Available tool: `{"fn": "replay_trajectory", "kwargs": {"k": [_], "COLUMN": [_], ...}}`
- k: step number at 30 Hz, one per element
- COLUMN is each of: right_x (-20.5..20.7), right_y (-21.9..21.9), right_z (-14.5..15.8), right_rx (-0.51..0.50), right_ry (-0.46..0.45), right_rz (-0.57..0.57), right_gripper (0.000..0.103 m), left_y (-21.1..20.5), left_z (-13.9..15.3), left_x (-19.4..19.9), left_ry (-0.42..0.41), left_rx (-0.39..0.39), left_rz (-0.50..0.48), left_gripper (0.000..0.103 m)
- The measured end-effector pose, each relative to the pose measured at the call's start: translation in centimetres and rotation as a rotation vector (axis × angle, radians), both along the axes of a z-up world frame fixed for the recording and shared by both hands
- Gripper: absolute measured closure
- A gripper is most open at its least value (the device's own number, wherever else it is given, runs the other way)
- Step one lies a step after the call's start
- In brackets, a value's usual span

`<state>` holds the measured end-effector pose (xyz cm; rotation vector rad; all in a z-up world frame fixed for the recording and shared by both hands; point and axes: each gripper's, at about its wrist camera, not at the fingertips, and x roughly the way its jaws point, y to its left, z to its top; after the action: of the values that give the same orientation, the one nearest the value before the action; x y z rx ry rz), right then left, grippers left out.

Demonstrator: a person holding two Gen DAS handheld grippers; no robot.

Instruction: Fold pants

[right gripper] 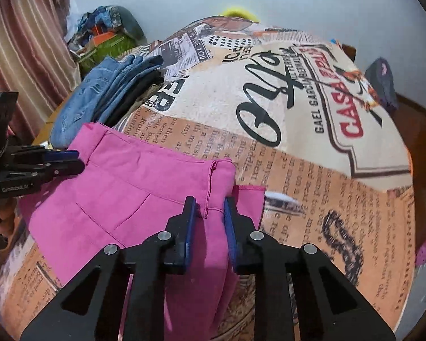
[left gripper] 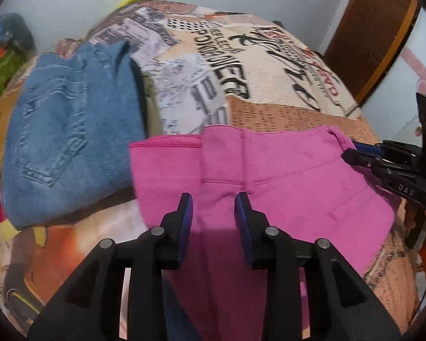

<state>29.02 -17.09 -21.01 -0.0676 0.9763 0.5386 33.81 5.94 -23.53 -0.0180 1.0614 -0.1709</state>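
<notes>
Pink pants [left gripper: 269,176] lie partly folded on a printed bedspread [left gripper: 269,65]. My left gripper [left gripper: 214,207] sits over the pants with pink cloth between its blue pads, which stand a little apart. My right gripper [right gripper: 210,213] is closed on a fold of the pink pants [right gripper: 122,187] near their right edge. The right gripper also shows at the right of the left wrist view [left gripper: 355,156], at the pants' far corner. The left gripper shows at the left of the right wrist view [right gripper: 71,160], at the waistband edge.
A stack of folded jeans [left gripper: 71,142] lies left of the pink pants, also in the right wrist view [right gripper: 99,91]. A pile of bags and clutter [right gripper: 105,37] sits beyond the bed. A wooden door [left gripper: 372,34] stands at the right.
</notes>
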Motion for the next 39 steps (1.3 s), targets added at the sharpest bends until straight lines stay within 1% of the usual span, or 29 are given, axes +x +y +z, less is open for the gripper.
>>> {"fn": "replay_trajectory", "kwargs": {"k": [1,4,6,7,8,9,10,11,12,13,15,16,20,23,26,28,30,31,33,35,36,37,38,39], "right_x": [0.2,0.5,0.3,0.2,0.0,-0.2,-0.4,-0.7,-1.0,-1.4,-2.0,-2.5,-3.0,-3.2,-2.7,-2.3,-2.1,-1.8,-1.4,-1.3,-1.3,-1.3,-1.4,-1.4], "right_y": [0.3,0.9,0.9,0.7,0.3,0.0,-0.4,-0.6,-0.8,-1.1,-1.5,-1.7,-1.7,-1.9,-2.4,-2.3,-2.1,-2.1,-2.3,-2.1,-1.9,-1.8,-1.7,-1.5], "right_z": [-0.3,-1.0,-0.4,0.0,0.4,0.7,1.2,1.4,1.7,1.9,2.1,2.0,0.9,-0.1,-0.9,-1.5,-1.9,-2.2,-2.4,-2.4,-2.4,-2.3,-2.2,-2.1], "right_rx": [-0.024,-0.07,-0.078,-0.07,-0.058,-0.046,-0.03,-0.024,-0.02,-0.016,-0.009,-0.004,0.014,0.031,0.074,0.082,0.07,0.076,0.088,0.082,0.085,0.095,0.094,0.088], "right_ry": [-0.003,0.003,-0.004,-0.006,-0.003,0.005,0.012,0.015,0.018,0.015,0.009,0.02,0.077,0.107,0.145,0.158,0.156,0.163,0.176,0.167,0.163,0.163,0.162,0.153], "right_rz": [0.006,0.015,0.015,0.006,-0.004,-0.009,-0.014,-0.017,-0.022,-0.028,-0.035,-0.038,-0.04,-0.048,-0.06,-0.05,-0.036,-0.036,-0.046,-0.037,-0.035,-0.029,-0.025,-0.022], "right_gripper": [0.085,0.085,0.082,0.08,0.079,0.076,0.071,0.068,0.06,0.054,0.049,0.048,0.047,0.047,0.046,0.046,0.045,0.043,0.043,0.045,0.052,0.057,0.059,0.065], "left_y": [0.2,1.0,1.6,1.9,2.2,2.6,2.8,3.0,3.0,2.9,2.3,2.1,1.4,1.5,1.9,2.1,2.0,1.8,1.4,1.1,1.0,1.0,1.1,1.0], "left_z": [-0.1,0.3,1.5,1.9,2.4,2.8,3.0,3.2,3.3,3.3,2.9,2.7,1.1,0.6,0.5,0.3,0.1,0.1,-0.1,-0.1,-0.1,0.0,0.1,0.3], "left_x": [0.0,-0.1,-0.9,-1.3,-1.8,-2.3,-2.8,-3.3,-3.9,-4.2,-4.7,-4.9,-4.8,-4.6,-4.4,-4.1,-3.8,-3.6,-3.3,-3.2,-3.2,-3.1,-3.2,-3.2], "left_ry": [0.002,0.016,-0.007,-0.015,-0.017,-0.014,-0.013,-0.013,-0.013,-0.008,0.007,0.015,0.056,0.054,0.053,0.059,0.06,0.059,0.056,0.049,0.047,0.043,0.038,0.03], "left_rx": [0.01,0.01,0.001,-0.009,-0.033,-0.062,-0.078,-0.092,-0.103,-0.105,-0.099,-0.1,-0.13,-0.154,-0.192,-0.221,-0.227,-0.227,-0.219,-0.208,-0.211,-0.222,-0.228,-0.224], "left_rz": [0.005,0.032,0.025,0.025,0.021,0.018,0.02,0.024,0.02,0.012,-0.005,-0.006,0.0,0.022,0.041,0.048,0.041,0.036,0.026,0.016,0.014,0.011,0.01,0.012], "left_gripper": [0.07,0.07,0.07,0.067,0.061,0.056,0.045,0.04,0.04,0.039,0.037,0.037,0.036,0.035,0.035,0.035,0.035,0.035,0.036,0.043,0.045,0.054,0.061,0.064]}}
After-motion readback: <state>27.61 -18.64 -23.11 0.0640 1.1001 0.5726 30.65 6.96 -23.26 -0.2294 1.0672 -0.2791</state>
